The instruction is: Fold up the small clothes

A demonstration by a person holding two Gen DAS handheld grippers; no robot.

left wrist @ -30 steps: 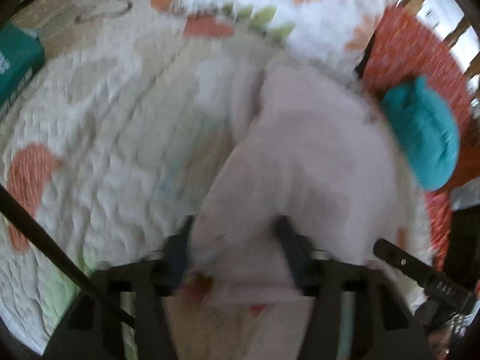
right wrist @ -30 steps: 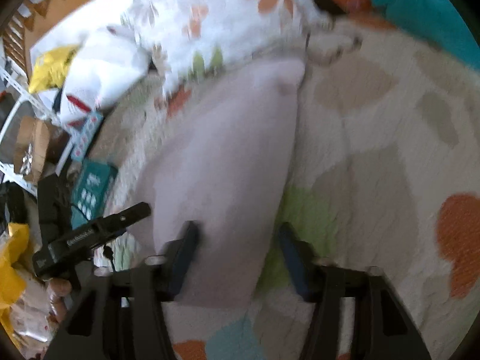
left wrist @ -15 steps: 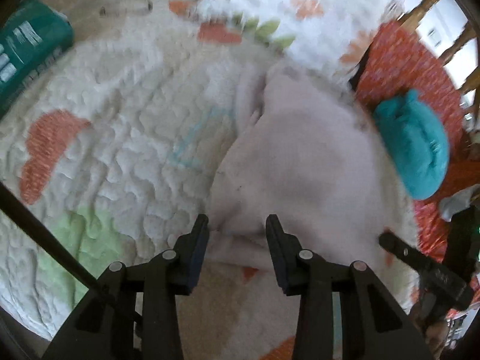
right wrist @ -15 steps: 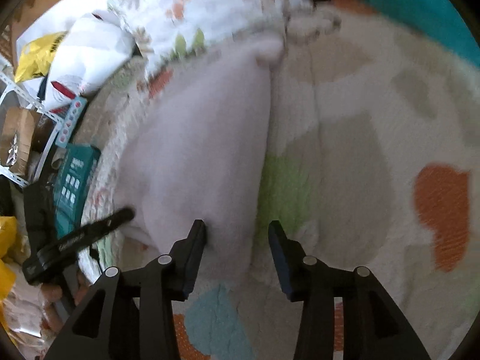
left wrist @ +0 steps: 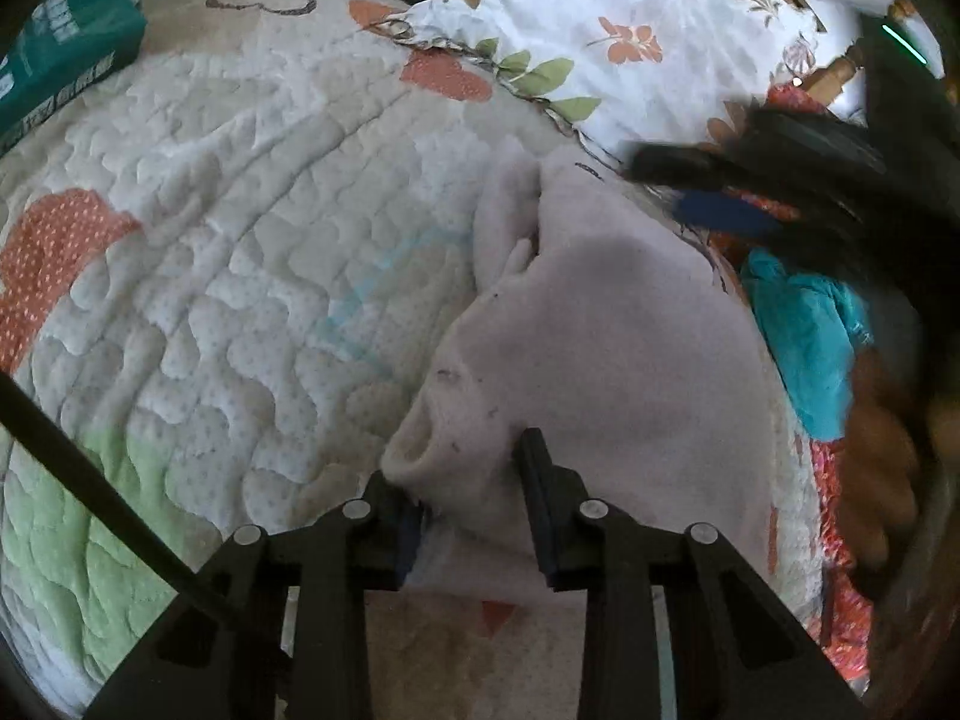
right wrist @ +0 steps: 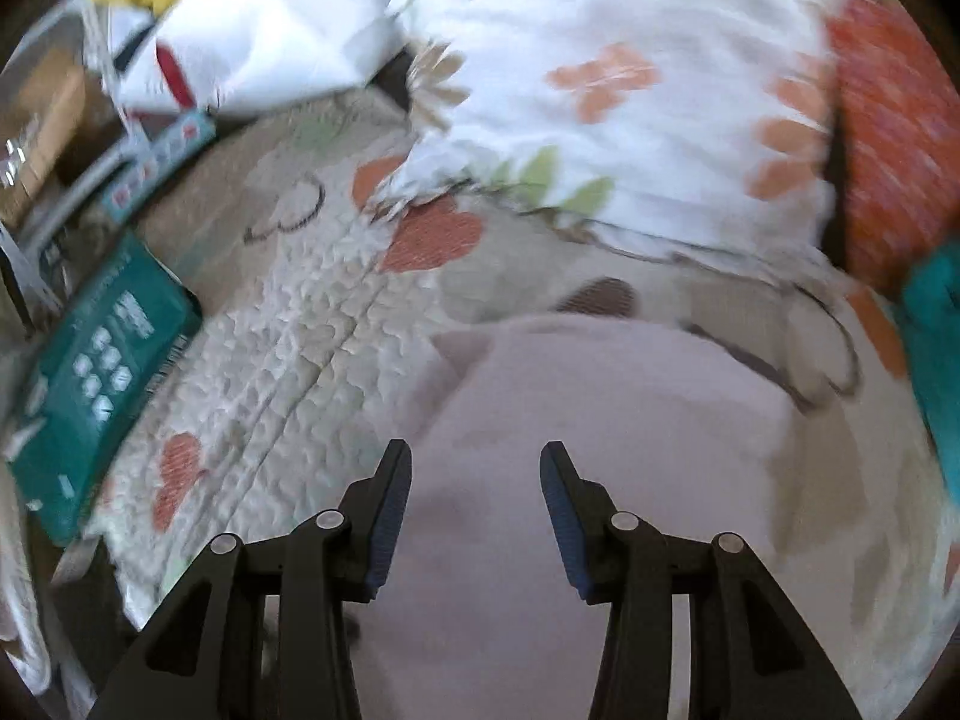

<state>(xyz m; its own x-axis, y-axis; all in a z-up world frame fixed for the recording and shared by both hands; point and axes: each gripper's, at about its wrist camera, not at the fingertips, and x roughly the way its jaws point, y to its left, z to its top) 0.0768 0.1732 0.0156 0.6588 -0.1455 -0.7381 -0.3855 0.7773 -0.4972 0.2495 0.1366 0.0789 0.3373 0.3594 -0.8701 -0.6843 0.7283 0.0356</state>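
Observation:
A pale pink fleece garment (left wrist: 600,330) lies folded on a quilted play mat (left wrist: 210,270). My left gripper (left wrist: 465,468) sits at the garment's near edge, its jaws apart with a rolled cuff of the cloth between them. In the right wrist view the same pink garment (right wrist: 600,420) fills the lower middle. My right gripper (right wrist: 474,480) hovers over it, open and empty. The right gripper also shows blurred at the upper right of the left wrist view (left wrist: 750,180).
A white floral pillow (left wrist: 600,30) lies at the far edge of the mat. A teal box (left wrist: 54,54) stands at the far left. A teal cloth (left wrist: 810,336) and orange patterned fabric (right wrist: 888,120) lie at the right. Bags and boxes (right wrist: 240,30) sit beyond the mat.
The right gripper has lifted off the garment's side and swung over it, now facing the pillow. The left gripper's jaws have narrowed since a second ago and stay at the near edge.

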